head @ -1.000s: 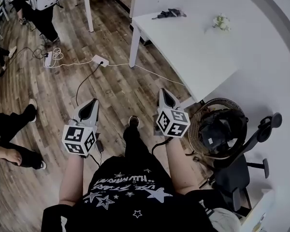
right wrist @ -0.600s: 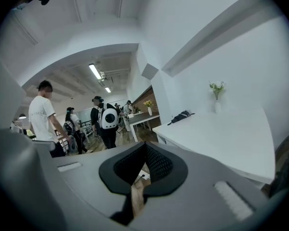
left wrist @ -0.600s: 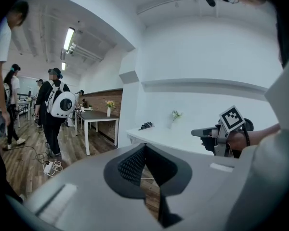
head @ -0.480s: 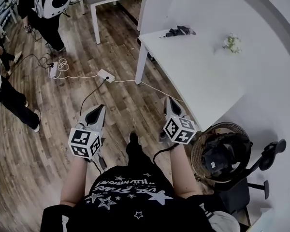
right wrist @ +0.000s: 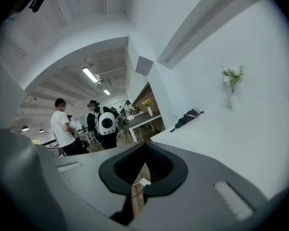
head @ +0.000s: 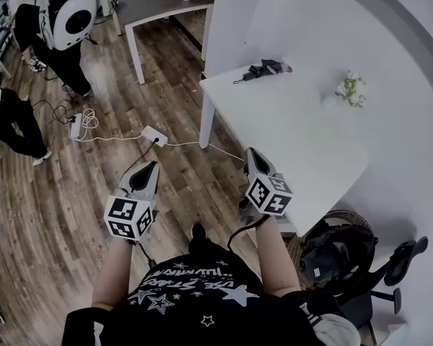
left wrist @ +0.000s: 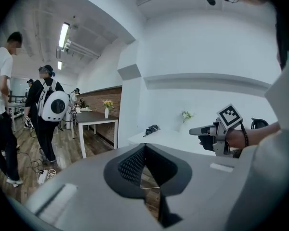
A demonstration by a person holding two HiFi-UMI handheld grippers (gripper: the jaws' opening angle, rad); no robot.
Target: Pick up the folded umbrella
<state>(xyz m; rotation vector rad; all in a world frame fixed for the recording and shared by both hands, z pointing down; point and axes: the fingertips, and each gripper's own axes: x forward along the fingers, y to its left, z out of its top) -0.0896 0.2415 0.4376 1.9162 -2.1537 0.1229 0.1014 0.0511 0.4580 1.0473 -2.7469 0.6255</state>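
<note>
We hold our left gripper (head: pixel 149 167) and right gripper (head: pixel 250 152) just short of the white table (head: pixel 303 139), both with jaws pressed together and empty. The folded umbrella (head: pixel 263 68) lies at the table's far corner.

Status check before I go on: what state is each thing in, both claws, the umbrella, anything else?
left claw: shut, holding nothing.
right claw: shut, holding nothing.
folded umbrella: folded, lying untouched at the far corner of the white table.
vase of flowers: upright on the table.
power strip: on the floor, cords running from it.
</note>
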